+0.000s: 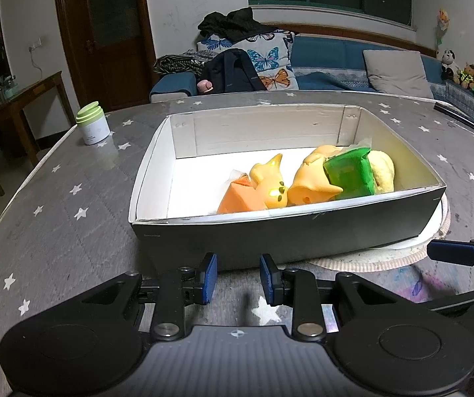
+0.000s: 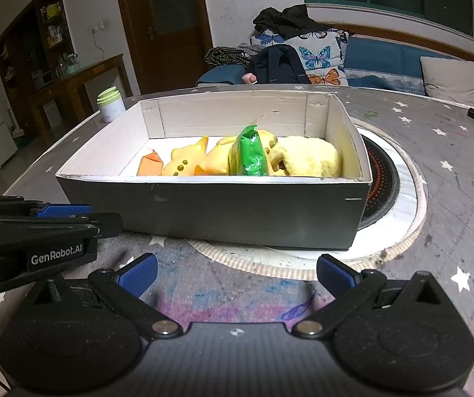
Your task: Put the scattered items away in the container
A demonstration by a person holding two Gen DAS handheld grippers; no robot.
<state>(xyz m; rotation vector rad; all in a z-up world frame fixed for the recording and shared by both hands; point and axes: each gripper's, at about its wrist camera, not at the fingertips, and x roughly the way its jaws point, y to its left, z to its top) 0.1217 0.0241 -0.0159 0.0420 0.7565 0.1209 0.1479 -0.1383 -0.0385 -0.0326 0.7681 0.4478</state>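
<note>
Hovering just before the box (image 1: 286, 235), the left gripper (image 1: 238, 279) has its jaws partly apart with nothing between them; the right gripper (image 2: 237, 276) gapes wide, also empty. Inside the box lie two orange-yellow toys (image 1: 271, 182), one plush (image 2: 309, 158), one green packet (image 1: 349, 173) and one orange packet (image 1: 238, 198).

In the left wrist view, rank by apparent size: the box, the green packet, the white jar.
1. box
2. green packet and white jar: they look alike in size, and the jar sits farther away, so no ranking.
</note>
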